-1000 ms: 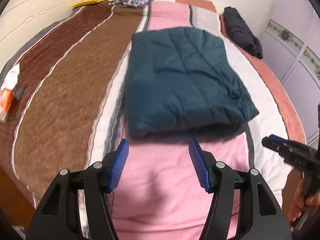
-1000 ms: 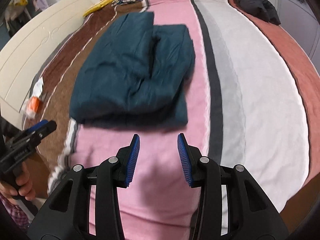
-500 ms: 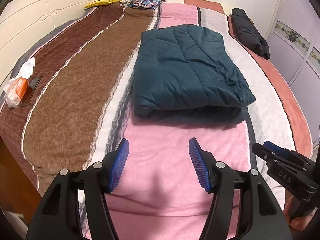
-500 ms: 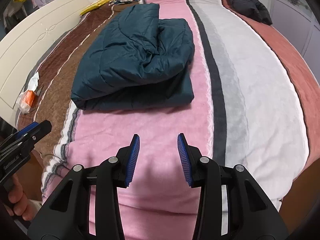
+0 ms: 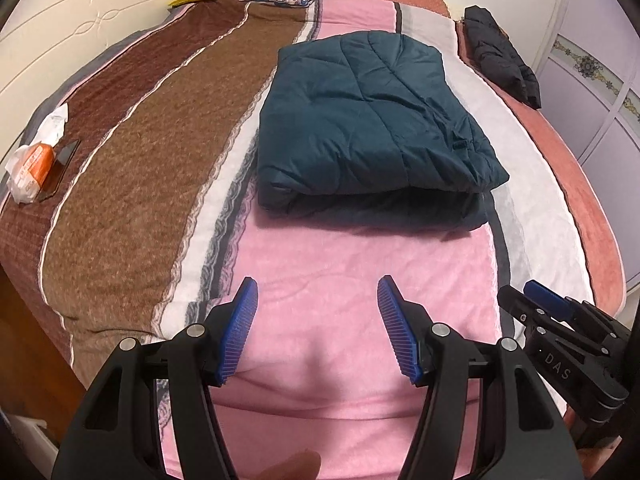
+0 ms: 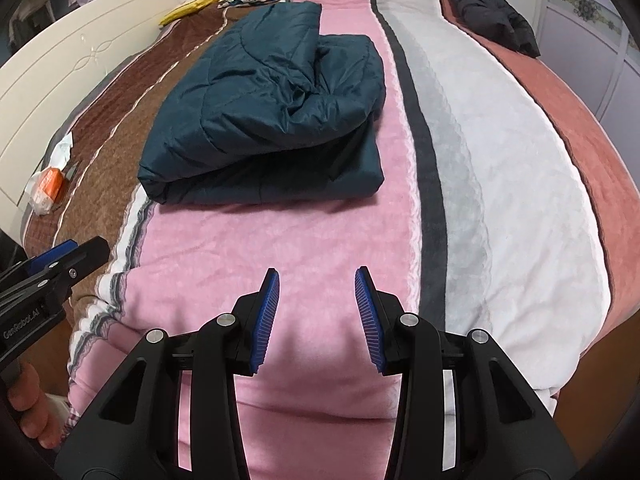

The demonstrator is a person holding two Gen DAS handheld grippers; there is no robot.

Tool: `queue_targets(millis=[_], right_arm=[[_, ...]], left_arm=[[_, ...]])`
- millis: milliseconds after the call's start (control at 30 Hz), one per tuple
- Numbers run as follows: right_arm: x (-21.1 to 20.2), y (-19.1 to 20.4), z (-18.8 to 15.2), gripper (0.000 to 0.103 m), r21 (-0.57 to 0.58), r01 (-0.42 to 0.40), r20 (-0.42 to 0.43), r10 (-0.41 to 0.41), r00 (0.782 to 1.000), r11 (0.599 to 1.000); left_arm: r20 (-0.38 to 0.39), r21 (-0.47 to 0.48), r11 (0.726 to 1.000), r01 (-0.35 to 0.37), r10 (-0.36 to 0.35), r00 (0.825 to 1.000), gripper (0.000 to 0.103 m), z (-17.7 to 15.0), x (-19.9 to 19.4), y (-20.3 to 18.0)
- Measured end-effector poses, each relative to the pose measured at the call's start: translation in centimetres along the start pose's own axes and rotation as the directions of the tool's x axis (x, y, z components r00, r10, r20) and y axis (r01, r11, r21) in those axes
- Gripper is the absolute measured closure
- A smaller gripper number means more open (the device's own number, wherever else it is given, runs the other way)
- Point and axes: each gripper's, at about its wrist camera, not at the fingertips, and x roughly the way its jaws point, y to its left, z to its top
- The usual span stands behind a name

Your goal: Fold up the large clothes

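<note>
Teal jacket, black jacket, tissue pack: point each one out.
teal jacket [image 5: 372,120], left wrist view, middle of its top layer.
black jacket [image 6: 488,16], right wrist view, middle of the bundle.
tissue pack [image 5: 32,164], left wrist view, orange face.

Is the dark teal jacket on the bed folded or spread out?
Folded. The teal jacket lies as a compact rectangle, its stacked layers showing along the near edge.

White letters "DAS" stand on the black plastic body of the right gripper [image 5: 538,304], at the lower right of the left wrist view. White lettering "GenRobot.AI" runs along the black plastic body of the left gripper [image 6: 76,254], at the lower left of the right wrist view. The print on the orange-and-white packet [image 5: 30,166] at the left edge is too small to read.
</note>
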Motion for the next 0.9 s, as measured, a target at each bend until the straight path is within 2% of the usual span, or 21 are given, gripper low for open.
queue_targets(millis=[233, 900], right_arm=[[0.31, -0.20, -0.37, 0.063, -0.002, -0.005, -0.013, 0.005, 1.000, 1.000], [0.75, -0.37, -0.51, 0.063, -0.008, -0.001, -0.031, 0.000, 1.000, 1.000]], left_arm=[[-0.007, 0.013, 1.000, -0.017, 0.017, 1.000, 0.049, -0.44, 0.20, -0.52], [-0.013, 0.017, 1.000, -0.023, 0.023, 1.000, 0.051, -0.47, 0.30, -0.75]])
